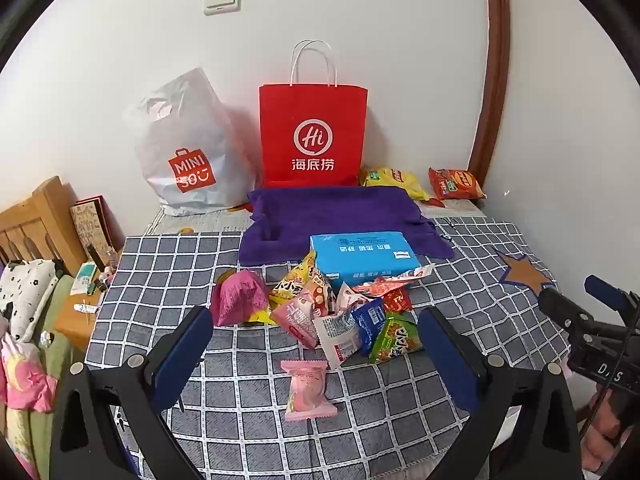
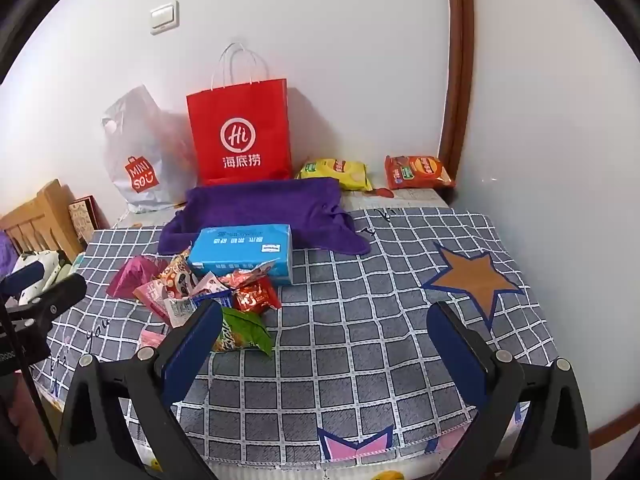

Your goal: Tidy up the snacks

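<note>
A heap of small snack packets (image 1: 340,308) lies on my checked cloth, touching the blue box's near side. One pink wrapped sweet (image 1: 308,386) lies apart, nearer me. A green packet (image 2: 244,332) sits at the heap's near edge. Yellow (image 2: 340,172) and red chip bags (image 2: 418,172) lie flat by the wall.

We see glossy crinkled foil and plastic snack packets (image 1: 340,312) on a soft matt checked cloth (image 2: 360,320), a fuzzy purple towel (image 1: 340,216), a matt red paper bag (image 1: 313,132) and a shiny grey plastic bag (image 1: 188,148).
</note>
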The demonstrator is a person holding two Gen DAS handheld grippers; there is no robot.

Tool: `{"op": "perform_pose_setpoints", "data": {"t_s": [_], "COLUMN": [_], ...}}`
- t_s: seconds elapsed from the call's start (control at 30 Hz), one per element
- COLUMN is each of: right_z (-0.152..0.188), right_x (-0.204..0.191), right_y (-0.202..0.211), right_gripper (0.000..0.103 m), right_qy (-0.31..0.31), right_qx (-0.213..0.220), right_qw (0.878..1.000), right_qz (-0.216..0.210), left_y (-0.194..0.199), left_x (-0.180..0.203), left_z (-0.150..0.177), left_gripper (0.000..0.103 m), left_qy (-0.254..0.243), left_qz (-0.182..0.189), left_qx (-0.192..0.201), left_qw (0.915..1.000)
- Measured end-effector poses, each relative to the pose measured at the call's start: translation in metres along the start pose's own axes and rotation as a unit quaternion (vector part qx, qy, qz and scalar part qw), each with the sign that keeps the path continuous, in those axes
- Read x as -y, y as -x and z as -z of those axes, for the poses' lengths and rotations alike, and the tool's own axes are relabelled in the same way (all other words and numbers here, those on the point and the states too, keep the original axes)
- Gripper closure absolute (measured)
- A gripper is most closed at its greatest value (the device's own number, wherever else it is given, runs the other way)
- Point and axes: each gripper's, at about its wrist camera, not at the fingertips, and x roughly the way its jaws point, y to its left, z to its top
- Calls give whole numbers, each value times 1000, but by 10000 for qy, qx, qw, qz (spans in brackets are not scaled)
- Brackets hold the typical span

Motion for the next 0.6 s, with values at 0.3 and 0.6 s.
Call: {"op": "perform_pose_setpoints", "data": {"t_s": [0.3,0.6], "right_z": [-3,-3], "right_x": [3,4], "right_y": [10,12], "right_gripper": [2,2], "right_qy": [-123,-106], "right_qx": [15,53], "right_qw": [9999,9999], "right_qz": [-46,-83], "left_y": [8,10], "left_x": [6,4], "left_z": [-2,-3], "left_gripper": [0,0], "left_qy": [-92,-31], "left_qz": [73,159], "left_qx": [21,3], "left_qw": [9999,9999]}}
